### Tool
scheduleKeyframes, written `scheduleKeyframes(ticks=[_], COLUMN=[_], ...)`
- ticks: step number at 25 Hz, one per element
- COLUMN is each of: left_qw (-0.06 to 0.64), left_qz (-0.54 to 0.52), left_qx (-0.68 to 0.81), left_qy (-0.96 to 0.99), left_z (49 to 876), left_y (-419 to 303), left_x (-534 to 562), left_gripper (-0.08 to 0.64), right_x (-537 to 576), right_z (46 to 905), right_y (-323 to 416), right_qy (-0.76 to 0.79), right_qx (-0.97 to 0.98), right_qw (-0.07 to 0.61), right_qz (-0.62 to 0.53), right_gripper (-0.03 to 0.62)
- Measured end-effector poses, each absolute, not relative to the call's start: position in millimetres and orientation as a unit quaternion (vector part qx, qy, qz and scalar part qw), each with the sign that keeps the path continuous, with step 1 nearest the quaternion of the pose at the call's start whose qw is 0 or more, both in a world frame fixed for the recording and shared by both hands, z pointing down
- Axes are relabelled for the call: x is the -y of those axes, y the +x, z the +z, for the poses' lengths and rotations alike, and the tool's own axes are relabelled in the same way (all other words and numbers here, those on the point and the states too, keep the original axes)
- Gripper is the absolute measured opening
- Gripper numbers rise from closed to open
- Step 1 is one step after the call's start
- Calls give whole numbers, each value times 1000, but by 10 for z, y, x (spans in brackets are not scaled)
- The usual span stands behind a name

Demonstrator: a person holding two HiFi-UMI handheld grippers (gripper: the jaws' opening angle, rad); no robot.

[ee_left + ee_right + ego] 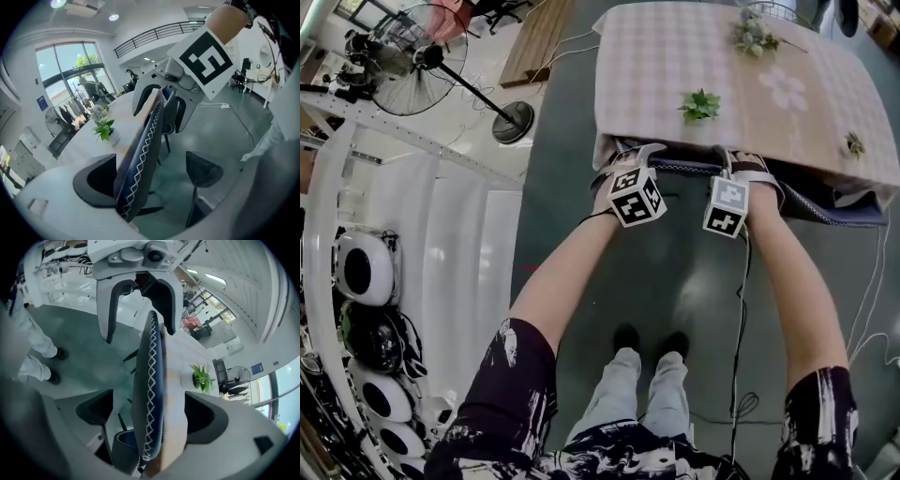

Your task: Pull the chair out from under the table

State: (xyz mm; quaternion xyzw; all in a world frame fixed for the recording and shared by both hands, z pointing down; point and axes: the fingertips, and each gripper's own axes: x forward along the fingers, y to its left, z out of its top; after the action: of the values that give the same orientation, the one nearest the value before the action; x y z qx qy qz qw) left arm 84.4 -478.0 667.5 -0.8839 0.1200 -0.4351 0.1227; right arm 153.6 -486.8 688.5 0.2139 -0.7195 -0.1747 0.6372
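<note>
A dark blue chair back (689,167) with white zigzag stitching shows along the near edge of the table (656,56), which has a pink checked cloth. The seat is hidden under the table. My left gripper (630,155) and right gripper (739,157) sit side by side over the top of that back. In the left gripper view, the left gripper (150,176) is open astride the chair back (140,164), whose padding lies against the left pad (93,180). The right gripper (150,413) is likewise open around the chair back (149,394).
Small potted plants (700,105) and flowers (753,36) stand on the table. A floor fan (422,56) stands at far left, beside a white rack (361,267). The person's feet (652,342) are on grey floor behind the chair. Cables (741,309) trail across the floor.
</note>
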Motion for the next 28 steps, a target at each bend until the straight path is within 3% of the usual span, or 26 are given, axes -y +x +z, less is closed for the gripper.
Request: scheduleKeyframes(ticks=[4,5,6,8,10,12,28], left_qw=[147,150,157,186,219,233,246], left_qz=[-468,-475,-484,-511,-534,-542,-551], left_qx=[-103,-102,-99,-92,-88,-92,-86], left_qy=[-865,-861,-855,-834,-812,-803,-793], left_z=[6868,6908,6954,7051,7101,7104,7154], left_y=[910,921,923,898,870,868,815], left_x=[4889,4918,4946,4995,5048,5095,4764], left_gripper=[444,427,393,293,167,99,55], right_x=[4970,5005,5034,5052,5043,5027,4667], right_z=[7067,7082,7098,7149,7183,7195,7258], right_y=[1541,1545,1550,1542,1527,1526,1467], right_qy=[205,211,214,206,193,183,168], right_qx=[714,710,704,695,692,693,694], right_qw=[645,646,648,655,660,662,676], right_qz=[-179,-184,-195,-214,-221,-217,-183], right_gripper=[448,369,195,140,118,94,46])
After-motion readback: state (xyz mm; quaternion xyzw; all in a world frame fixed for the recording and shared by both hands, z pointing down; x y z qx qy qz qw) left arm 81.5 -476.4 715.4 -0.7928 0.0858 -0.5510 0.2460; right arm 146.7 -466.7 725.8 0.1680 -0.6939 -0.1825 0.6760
